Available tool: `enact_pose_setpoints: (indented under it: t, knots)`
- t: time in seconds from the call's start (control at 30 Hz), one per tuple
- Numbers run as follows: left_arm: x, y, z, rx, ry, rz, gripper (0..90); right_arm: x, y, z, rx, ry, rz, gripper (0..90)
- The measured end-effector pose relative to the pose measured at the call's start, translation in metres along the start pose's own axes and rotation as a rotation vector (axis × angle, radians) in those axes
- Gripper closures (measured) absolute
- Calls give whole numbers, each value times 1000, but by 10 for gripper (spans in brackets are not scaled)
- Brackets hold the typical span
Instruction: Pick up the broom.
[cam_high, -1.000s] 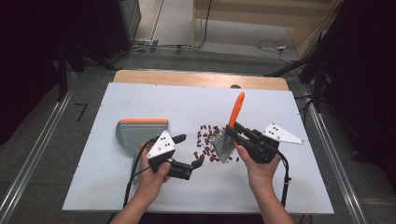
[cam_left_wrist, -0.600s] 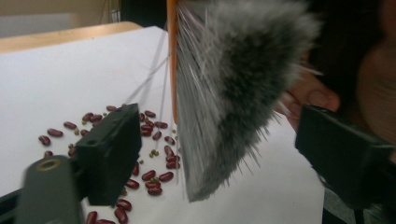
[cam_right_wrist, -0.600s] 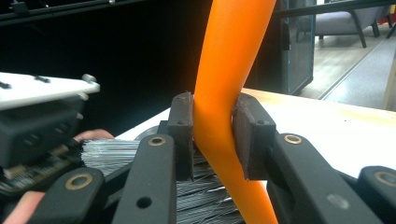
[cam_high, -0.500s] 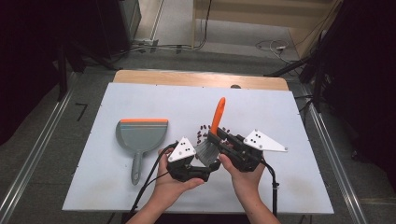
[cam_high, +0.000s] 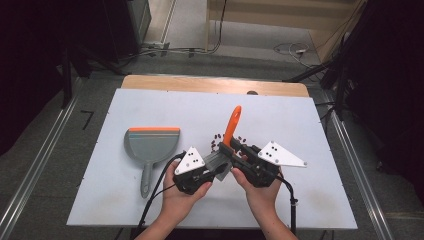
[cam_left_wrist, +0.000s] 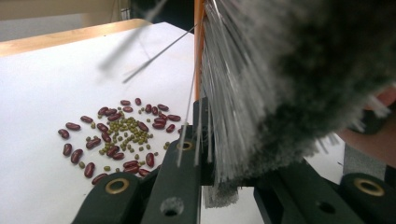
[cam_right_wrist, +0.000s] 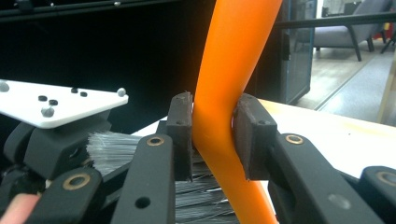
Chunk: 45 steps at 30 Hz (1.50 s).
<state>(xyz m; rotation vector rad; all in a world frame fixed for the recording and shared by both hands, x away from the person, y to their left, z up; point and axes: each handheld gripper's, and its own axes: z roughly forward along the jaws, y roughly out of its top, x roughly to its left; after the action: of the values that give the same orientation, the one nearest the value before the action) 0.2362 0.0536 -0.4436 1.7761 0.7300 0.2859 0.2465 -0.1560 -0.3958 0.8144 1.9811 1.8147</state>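
Right gripper (cam_high: 235, 161): jaws clamped on the brush's orange handle (cam_right_wrist: 229, 93), one pad on each side, seen close in the right gripper view.
Left gripper (cam_high: 212, 172): jaws have just been closing; they now pinch the grey bristles (cam_left_wrist: 280, 79) of the brush, the tuft caught between them.
Brush (cam_high: 231, 129): held above the table between both grippers, handle tilted up and away from the person, bristles toward the left gripper.
Beans (cam_left_wrist: 116, 135): loose heap of red and small green ones on the white table (cam_high: 150, 107), just beyond the brush.
Dustpan (cam_high: 150, 147): flat on the table, left of the hands, apart from the beans.
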Motion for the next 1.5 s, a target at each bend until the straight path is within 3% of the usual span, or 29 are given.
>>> enact_pose_setpoints:
  t: [0.13,0.27,0.4,0.53,0.67,0.8,0.93,1.03,1.13,1.23,1.3,1.37,1.5]
  knots:
    - [6,2,-8,2,-22,21,846,-5,3,-1,-2,31,-17,538]
    - [19,3,-19,-23,-74,-17,847,-18,7,-5,2,138,-20,444]
    - [26,5,-28,-26,-119,3,848,-32,8,-8,31,227,0,422]
    - [30,5,-31,-16,-183,8,848,-45,2,-4,89,324,42,408]
    - [30,3,-29,-4,-262,29,848,-48,-4,4,138,441,61,443]
    - [26,2,-27,-1,-328,50,847,-47,-10,7,150,504,76,509]
    - [24,1,-25,11,-362,59,847,-46,-13,10,156,583,85,578]
    - [24,1,-24,16,-387,49,847,-46,-14,12,162,610,98,613]
    - [25,0,-23,12,-417,32,846,-49,-15,14,173,634,141,672]
    - [26,0,-23,15,-444,24,834,-48,-14,12,176,642,121,682]
    - [27,0,-23,7,-453,-3,809,-46,-12,11,180,626,124,684]
    - [27,-1,-24,2,-430,-3,756,-45,-10,10,181,613,114,685]
    - [27,-2,-28,-3,-376,-7,562,-45,-8,9,198,551,104,686]
